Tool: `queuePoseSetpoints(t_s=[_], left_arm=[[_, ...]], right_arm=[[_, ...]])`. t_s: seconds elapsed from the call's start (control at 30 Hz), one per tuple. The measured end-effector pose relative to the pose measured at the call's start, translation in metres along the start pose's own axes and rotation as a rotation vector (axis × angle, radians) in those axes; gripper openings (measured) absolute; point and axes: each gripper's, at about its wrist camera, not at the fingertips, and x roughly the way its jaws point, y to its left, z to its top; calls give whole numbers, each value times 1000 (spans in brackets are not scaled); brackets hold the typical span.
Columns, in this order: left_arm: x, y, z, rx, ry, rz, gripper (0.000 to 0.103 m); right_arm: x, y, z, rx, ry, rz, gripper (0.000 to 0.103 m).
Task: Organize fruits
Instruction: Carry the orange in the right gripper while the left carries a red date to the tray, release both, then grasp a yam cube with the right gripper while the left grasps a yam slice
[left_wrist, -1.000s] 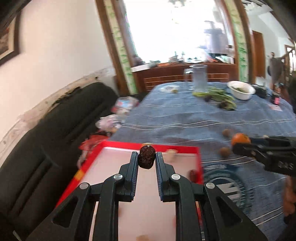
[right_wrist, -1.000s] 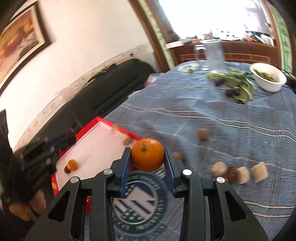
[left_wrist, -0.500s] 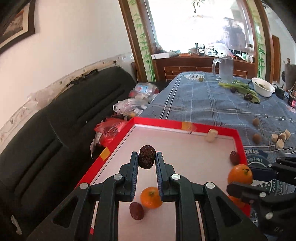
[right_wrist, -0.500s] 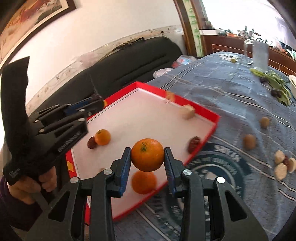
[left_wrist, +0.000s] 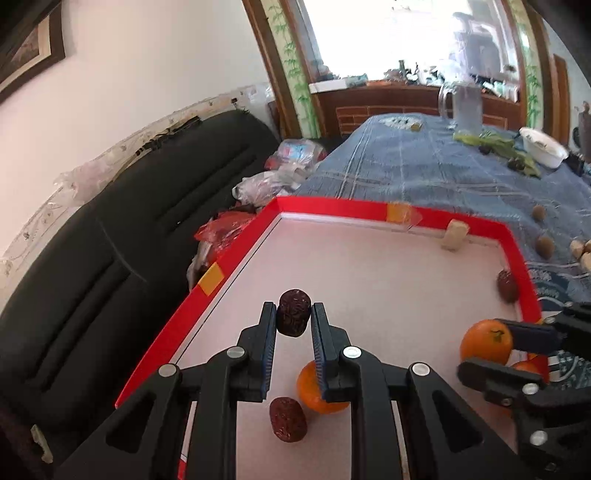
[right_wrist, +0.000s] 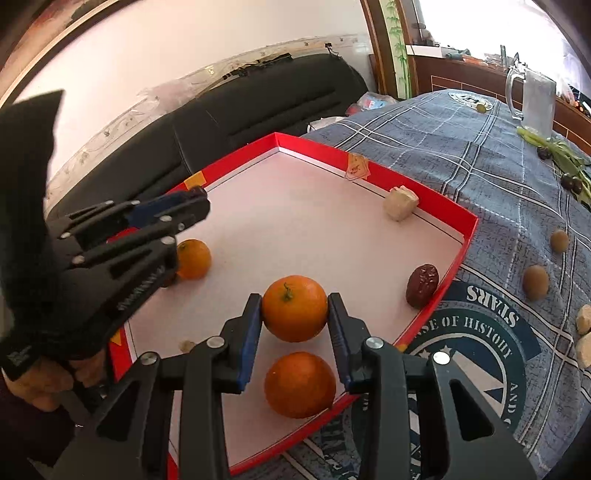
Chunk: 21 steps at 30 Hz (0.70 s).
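Over the left wrist, the left gripper is clamped on an upright dried date above the red tray, another date at six o'clock below; over the right, the right gripper clamps an orange, another orange lying at six o'clock.

Black sofa along white wall; framed picture upper left. Plastic bags piled beside blue plaid tablecloth. Glass mug, green leaves, white bowl at far end.
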Motion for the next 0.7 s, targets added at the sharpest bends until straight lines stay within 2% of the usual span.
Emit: queuePoseSetpoints(t_s=[0.07, 0.13, 0.2, 0.3, 0.37, 0.47, 0.7], left_arm=[[2, -1, -2, 12, 5, 19, 19], [1, -2, -2, 18, 9, 29, 29], [-3, -2, -1, 20, -5, 44, 46], [-5, -2, 0, 19, -10, 55, 62], [-7, -3, 0, 18, -13, 54, 62], [-10, -5, 0, 6, -6, 39, 71], [-27, -25, 1, 40, -42, -17, 75]], right_arm=[[0, -1, 0, 4, -1, 11, 38], [-1, -2, 0, 5, -2, 18, 38], [-2, -1, -1, 0, -2, 26, 40], [-4, -1, -1, -6, -10, 26, 47], [-7, -2, -1, -7, -16, 20, 50], [-16, -8, 0, 9, -48, 21, 51], [-34, -34, 5, 129, -107, 28, 54]])
